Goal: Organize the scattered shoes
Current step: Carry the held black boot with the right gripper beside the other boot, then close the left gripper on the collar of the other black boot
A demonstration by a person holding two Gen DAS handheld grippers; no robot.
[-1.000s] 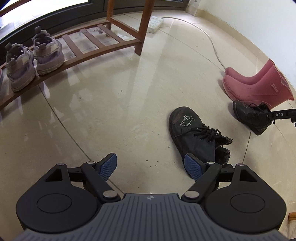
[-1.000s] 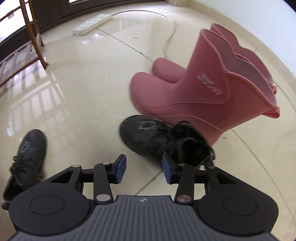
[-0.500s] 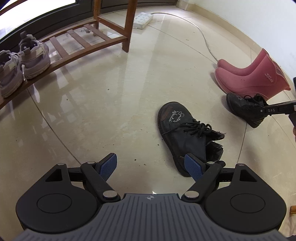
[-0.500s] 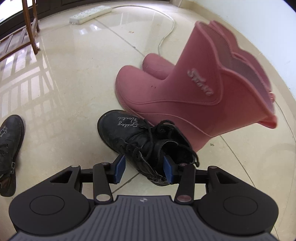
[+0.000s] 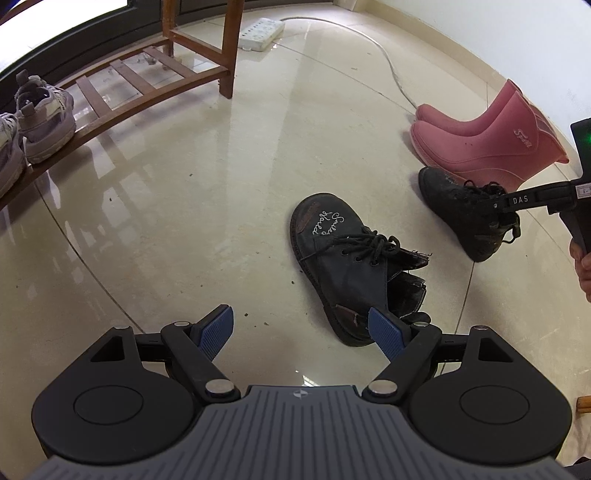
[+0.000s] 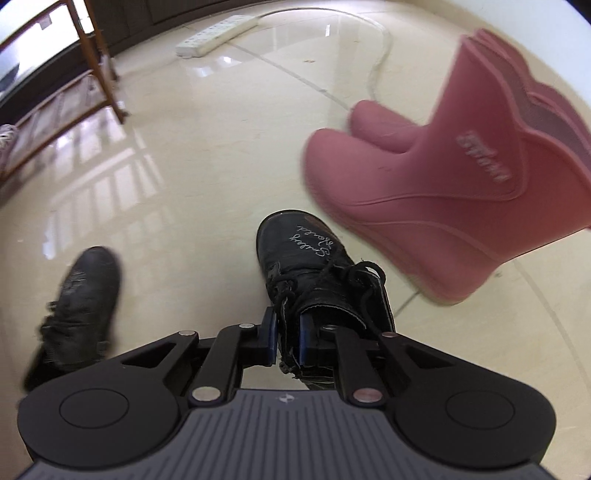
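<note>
Sneakers: a pale lilac-grey pair (image 5: 37,122) at far left, toes toward the camera, on the low slatted wooden shoe rack (image 5: 147,85).
Power strip: white (image 5: 260,33), on the floor past the rack's leg, its cord curving off toward the pink boots.
Left tool: (image 5: 303,330) jaws wide, nothing between the blue pads; the right pad lies over the heel end of the near boot in the left wrist view, and contact cannot be told.
Near black boot: (image 5: 347,266) a worn lace-up ankle boot on the glossy beige tiled floor (image 5: 184,221), upright on its sole, laces loose, collar frayed and gaping; white cursive writing across the toe, not legible enough to give.
Far black boot: (image 6: 317,280) its mate, just beside the pink boots, same white script on the toe, black laces tangled at the top.
Right tool: (image 6: 286,341) jaws closing, the narrow pads pinching the boot's collar edge; "DAS" printed on its finger in the left wrist view.
Pink rubber boots: (image 5: 491,140) a pair standing together at right near the wall; raised lettering on the shaft, blurred.
</note>
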